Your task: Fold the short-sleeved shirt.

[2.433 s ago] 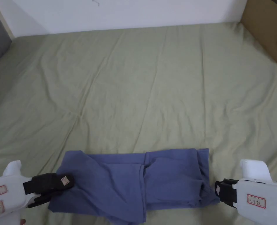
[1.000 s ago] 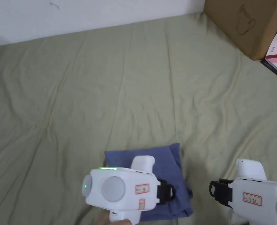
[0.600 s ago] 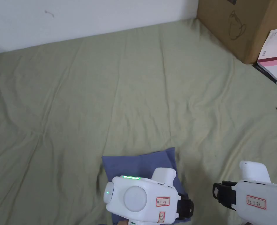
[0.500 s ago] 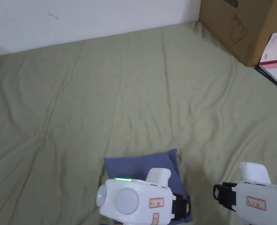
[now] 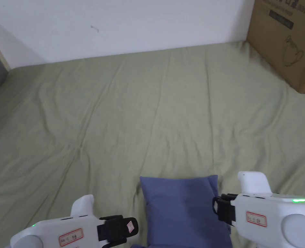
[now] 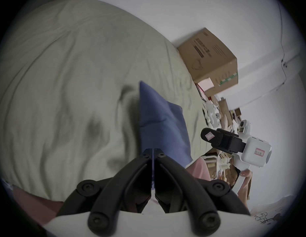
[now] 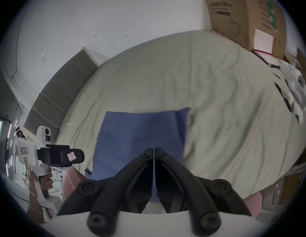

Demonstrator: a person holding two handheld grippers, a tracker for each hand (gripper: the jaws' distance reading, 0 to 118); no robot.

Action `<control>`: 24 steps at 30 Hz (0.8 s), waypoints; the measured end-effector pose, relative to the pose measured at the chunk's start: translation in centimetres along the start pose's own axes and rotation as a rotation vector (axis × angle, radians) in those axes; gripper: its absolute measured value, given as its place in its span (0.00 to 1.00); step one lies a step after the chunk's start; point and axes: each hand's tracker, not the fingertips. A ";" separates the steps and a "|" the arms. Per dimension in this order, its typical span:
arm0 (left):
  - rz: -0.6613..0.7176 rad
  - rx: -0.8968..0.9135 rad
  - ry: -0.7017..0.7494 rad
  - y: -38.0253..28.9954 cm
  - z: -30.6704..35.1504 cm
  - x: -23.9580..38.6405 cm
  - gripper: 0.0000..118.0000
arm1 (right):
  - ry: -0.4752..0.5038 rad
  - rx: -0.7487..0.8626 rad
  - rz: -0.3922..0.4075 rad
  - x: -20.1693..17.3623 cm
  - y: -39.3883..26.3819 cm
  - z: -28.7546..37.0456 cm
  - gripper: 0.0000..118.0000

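Pressing together with no gap and nothing between them, the left gripper's [image 6: 153, 151] fingers [image 6: 147, 155] hang just off the left edge of the folded shirt [image 5: 184, 210], not touching it; in the head view this gripper [image 5: 131, 227] sits low at the left, pointing toward the cloth. The right gripper's [image 7: 154, 149] fingers [image 7: 160, 153] are likewise closed tight and empty, held above the shirt's [image 7: 140, 134] near right part; from the head view that gripper [image 5: 218, 208] overlaps the right edge of the cloth, and whether it touches cannot be told. Between the two sets of fingers lies the shirt [image 6: 159, 121], a compact blue rectangle folded flat, close to the near edge of the bed [image 5: 148, 113]. Outward from the fingers the pale green sheet spreads in soft creases to a white wall [image 5: 132, 22]. Far off to the right of the right fingers a cardboard box [image 5: 287, 42] stands on the bed against the wall. A hand [image 7: 44, 180] grips the left gripper's handle in the right gripper view.
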 end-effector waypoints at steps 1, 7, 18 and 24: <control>0.012 0.006 -0.004 -0.1 0.2 -0.5 0.02 | 0.007 -0.009 0.011 -0.4 0.1 -0.8 0.02; 0.139 0.035 -0.026 -0.4 -1.1 -3.3 0.70 | -0.079 -0.165 0.019 -0.5 -1.1 -6.7 0.02; 0.198 -0.087 -0.175 0.9 -9.2 -2.6 0.80 | -0.049 -0.165 -0.016 0.5 -0.8 -7.0 0.02; 0.120 -0.172 -0.159 1.4 -13.0 -0.9 0.80 | -0.037 -0.164 -0.040 0.8 -0.9 -6.8 0.02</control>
